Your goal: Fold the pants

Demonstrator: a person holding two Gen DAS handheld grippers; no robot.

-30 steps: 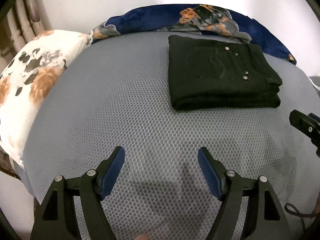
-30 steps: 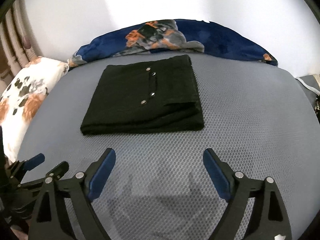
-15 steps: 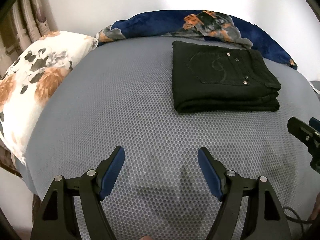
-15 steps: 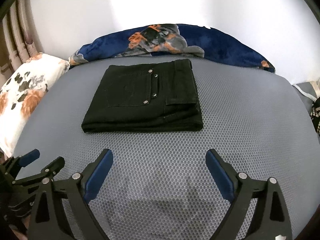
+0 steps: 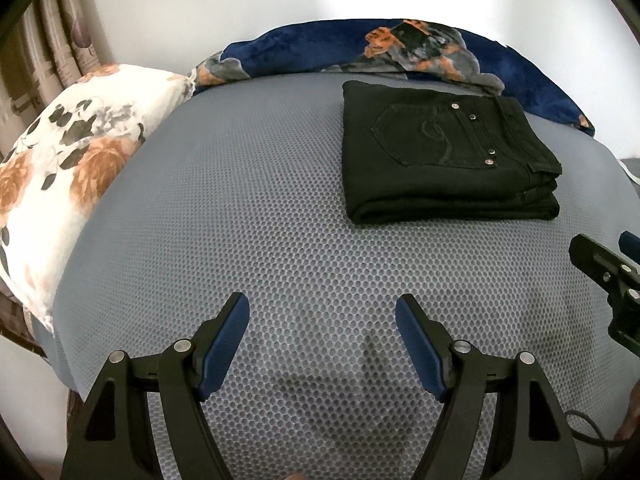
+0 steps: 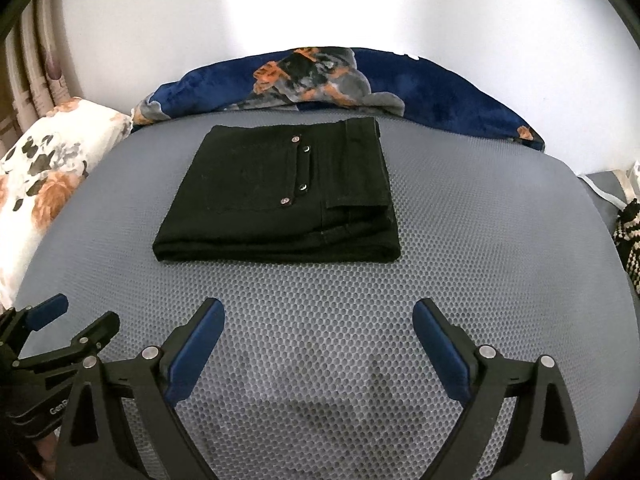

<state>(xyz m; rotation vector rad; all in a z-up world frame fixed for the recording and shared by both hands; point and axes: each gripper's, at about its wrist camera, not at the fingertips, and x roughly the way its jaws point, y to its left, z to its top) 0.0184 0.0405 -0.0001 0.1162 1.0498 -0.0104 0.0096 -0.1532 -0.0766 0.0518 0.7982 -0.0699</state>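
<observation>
The black pants (image 5: 440, 160) lie folded into a compact rectangle on the grey mesh bed cover (image 5: 240, 220), back pocket and rivets facing up. In the right wrist view the pants (image 6: 280, 192) sit straight ahead, well beyond the fingertips. My left gripper (image 5: 322, 304) hovers open over bare cover, down and to the left of the pants, with nothing between its blue pads. My right gripper (image 6: 318, 306) is wide open and empty, short of the pants' near folded edge. Each gripper shows at the edge of the other's view.
A white floral pillow (image 5: 60, 168) lies along the bed's left side. A dark blue patterned blanket (image 5: 360, 48) is bunched against the wall behind the pants. Curtains hang at the far left. A black-and-white knitted item (image 6: 630, 236) sits off the bed's right edge.
My right gripper's fingers stand slightly wider apart than a second ago. The pants and the left gripper have stayed as they were.
</observation>
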